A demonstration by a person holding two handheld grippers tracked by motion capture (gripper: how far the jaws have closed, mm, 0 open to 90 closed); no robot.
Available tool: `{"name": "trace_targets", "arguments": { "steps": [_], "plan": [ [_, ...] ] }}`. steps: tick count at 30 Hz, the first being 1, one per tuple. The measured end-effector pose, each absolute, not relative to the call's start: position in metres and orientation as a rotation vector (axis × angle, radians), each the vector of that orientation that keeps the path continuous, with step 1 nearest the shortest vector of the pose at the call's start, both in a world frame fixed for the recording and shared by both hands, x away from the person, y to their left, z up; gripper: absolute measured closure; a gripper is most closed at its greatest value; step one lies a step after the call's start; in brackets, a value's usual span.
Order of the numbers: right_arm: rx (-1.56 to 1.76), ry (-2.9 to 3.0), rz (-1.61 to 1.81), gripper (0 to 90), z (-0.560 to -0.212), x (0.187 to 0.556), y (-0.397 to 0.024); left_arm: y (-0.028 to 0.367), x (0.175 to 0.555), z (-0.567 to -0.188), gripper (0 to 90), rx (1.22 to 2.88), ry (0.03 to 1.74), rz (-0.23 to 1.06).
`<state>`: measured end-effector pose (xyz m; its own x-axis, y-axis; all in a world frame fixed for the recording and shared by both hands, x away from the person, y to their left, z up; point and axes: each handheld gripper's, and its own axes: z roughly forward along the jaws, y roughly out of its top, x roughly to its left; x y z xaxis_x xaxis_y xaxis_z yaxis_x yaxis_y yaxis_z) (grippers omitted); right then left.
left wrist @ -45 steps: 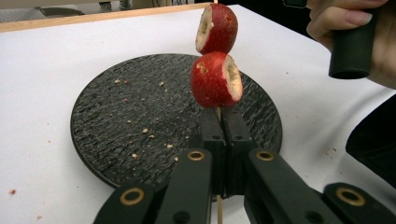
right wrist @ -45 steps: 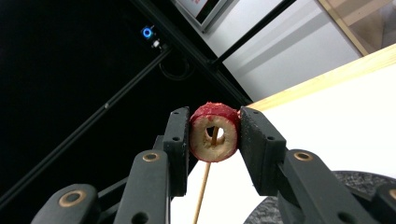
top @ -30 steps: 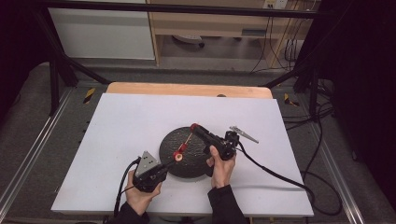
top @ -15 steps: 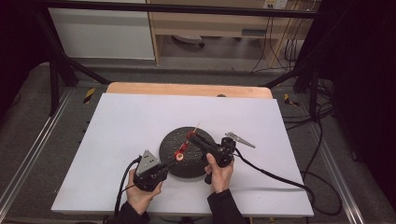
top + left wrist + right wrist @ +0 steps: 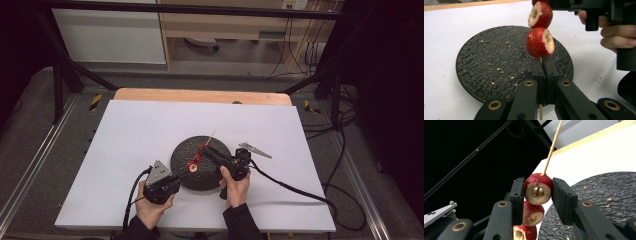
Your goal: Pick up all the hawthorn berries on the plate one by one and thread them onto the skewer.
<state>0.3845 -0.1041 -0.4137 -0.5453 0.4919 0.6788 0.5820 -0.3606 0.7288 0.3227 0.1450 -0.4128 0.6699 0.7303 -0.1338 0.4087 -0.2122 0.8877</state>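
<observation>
Jaws on my left gripper (image 5: 541,75) are clamped tight on the skewer (image 5: 540,112) just below the lowest red fruit piece (image 5: 539,42). Right gripper (image 5: 537,192) jaws have just been opening, w/ the top fruit piece (image 5: 538,188) between the pads; can't tell if both still press it. Skewer w/ fruit hangs tilted over the black round plate (image 5: 186,150), mid white tabletop (image 5: 130,130), both hands at the near edge.

Left claw (image 5: 186,175) clamped tight; right claw (image 5: 207,148) jaws just opening.
</observation>
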Motion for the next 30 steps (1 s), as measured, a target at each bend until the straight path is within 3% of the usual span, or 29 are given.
{"name": "trace_targets", "arguments": {
  "steps": [18, 30],
  "plan": [
    [-1.396, -2.315, -1.798, 10.0, -0.4, 0.4, -0.134, 0.163, 0.328, -0.414, 88.5, 1.877, 0.936, 0.363],
    [-1.341, -2.611, -1.576, 1.2, -0.418, 0.389, -0.179, 0.172, 0.344, -0.406, 88.4, 1.969, 0.951, 0.323]
  ]
}}
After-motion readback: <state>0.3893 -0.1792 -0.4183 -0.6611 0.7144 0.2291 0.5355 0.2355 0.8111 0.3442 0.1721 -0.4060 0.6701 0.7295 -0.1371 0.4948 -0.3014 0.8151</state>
